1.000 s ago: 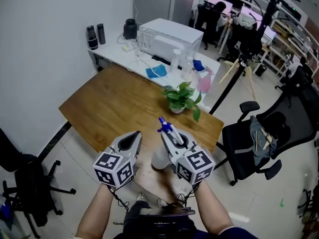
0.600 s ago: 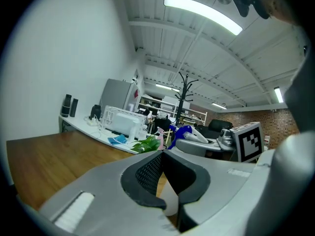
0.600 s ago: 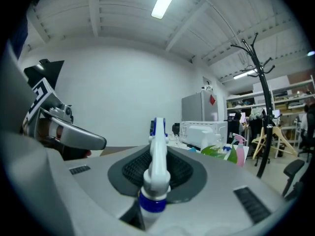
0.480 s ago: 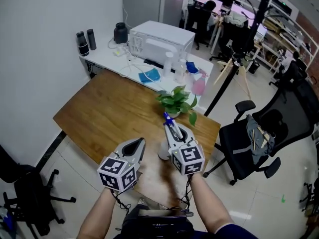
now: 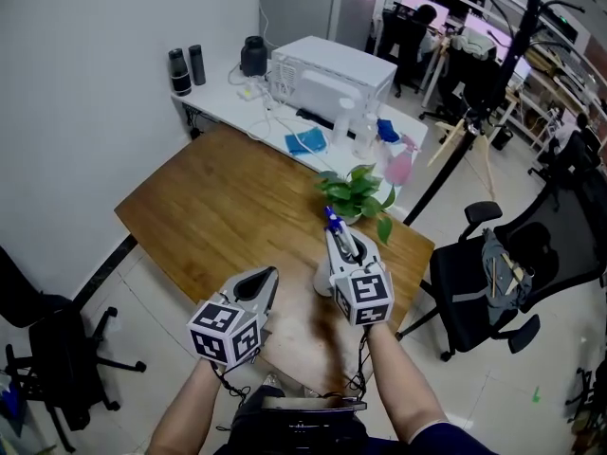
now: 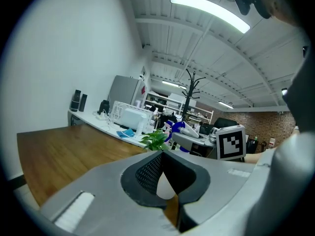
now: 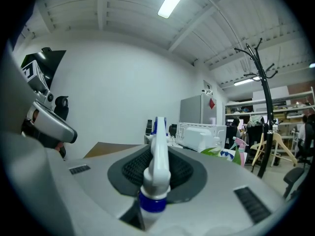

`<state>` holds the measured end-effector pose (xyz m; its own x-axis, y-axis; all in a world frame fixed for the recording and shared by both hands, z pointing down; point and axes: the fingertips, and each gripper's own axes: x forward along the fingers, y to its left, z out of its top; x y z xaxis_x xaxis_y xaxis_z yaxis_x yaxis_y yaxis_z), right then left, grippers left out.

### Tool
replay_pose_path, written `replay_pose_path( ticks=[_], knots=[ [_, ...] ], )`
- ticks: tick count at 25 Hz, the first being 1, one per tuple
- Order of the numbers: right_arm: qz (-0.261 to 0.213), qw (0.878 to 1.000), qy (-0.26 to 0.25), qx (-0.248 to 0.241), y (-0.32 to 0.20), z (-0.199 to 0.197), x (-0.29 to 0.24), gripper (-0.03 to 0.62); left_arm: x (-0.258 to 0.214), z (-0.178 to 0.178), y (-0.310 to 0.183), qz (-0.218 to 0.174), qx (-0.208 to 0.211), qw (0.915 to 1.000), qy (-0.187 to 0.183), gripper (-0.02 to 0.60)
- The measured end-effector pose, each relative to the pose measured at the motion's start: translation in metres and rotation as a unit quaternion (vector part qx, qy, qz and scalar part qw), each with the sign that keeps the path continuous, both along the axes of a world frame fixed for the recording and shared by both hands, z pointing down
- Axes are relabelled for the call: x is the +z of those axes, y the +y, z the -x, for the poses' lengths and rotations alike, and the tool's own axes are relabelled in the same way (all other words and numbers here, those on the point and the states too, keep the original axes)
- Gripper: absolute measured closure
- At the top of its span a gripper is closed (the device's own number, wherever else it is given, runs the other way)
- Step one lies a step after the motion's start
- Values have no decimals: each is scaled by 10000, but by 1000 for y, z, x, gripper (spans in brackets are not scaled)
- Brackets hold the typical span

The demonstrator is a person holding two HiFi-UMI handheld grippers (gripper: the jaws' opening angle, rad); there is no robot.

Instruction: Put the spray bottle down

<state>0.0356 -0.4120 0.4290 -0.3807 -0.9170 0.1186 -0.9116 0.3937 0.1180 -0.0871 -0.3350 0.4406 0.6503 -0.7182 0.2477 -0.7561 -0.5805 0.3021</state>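
Right tool [image 5: 340, 242]: clamped on the neck of a white plastic spray bottle [image 7: 159, 154]. In the right gripper view, the bottle's slim white trigger head stood upright between the dark ribbed pads. A blue collar ringed the neck just under it, and a blue tip showed at the top of the head.

From the head view, we saw the blue nozzle poking out past the tool's tips, pointing away from the person. The bottle's pale rounded body [image 5: 322, 281] hung below the tool. It sat over the near right part of the brown wooden counter [image 5: 218, 207]. We could not tell whether its base touched the wood.

Left tool [image 5: 268, 275]: tips together, nothing between them. It was held just left of the right tool, near the counter's front edge. Its marker cube faced the camera.

Around it: a small green potted plant [image 5: 356, 192] stood on the wooden counter, just beyond the nozzle. A white counter [image 5: 223, 98] behind it carried a white boxy machine [image 5: 327, 74], a blue cloth [image 5: 305, 142], a pink spray bottle [image 5: 398, 164] and two dark cylinders [image 5: 185, 69]. A black office chair [image 5: 493, 282] stood on the floor to the right.
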Motion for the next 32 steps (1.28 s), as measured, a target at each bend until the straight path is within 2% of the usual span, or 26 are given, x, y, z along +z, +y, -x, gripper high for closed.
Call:
replay_pose_path(
  ticks=[15,16,17,21,22,25,28,30,32],
  knots=[
    [-108,9998,-121,116,-3,-3,-1,496,1,3,5,24,-43,10000,-43,572],
    [-82,9998,-139,91,-3,-2,0,477,1,4,6,19,-46,10000,-49,572],
    [-45,9998,-161,69,-3,-2,1,414,0,4,6,13,-47,10000,-55,572],
    [80,9996,-253,84,-2,-7,7,398,-1,4,9,9,-44,10000,-64,572],
    [111,9995,-282,77,-1,-8,8,360,-1,4,9,11,-47,10000,-66,572],
    [243,9990,-365,39,6,-10,12,347,-1,4,12,7,-69,10000,-72,572],
    [445,9968,-667,76,30,-24,21,349,-1,6,18,12,-131,9999,-48,572],
    [664,9915,-1113,89,59,-38,28,352,-1,9,23,24,-185,9998,-13,572],
    [1029,9773,-1854,-25,95,-47,33,434,0,14,29,41,-239,9997,4,572]
  ],
)
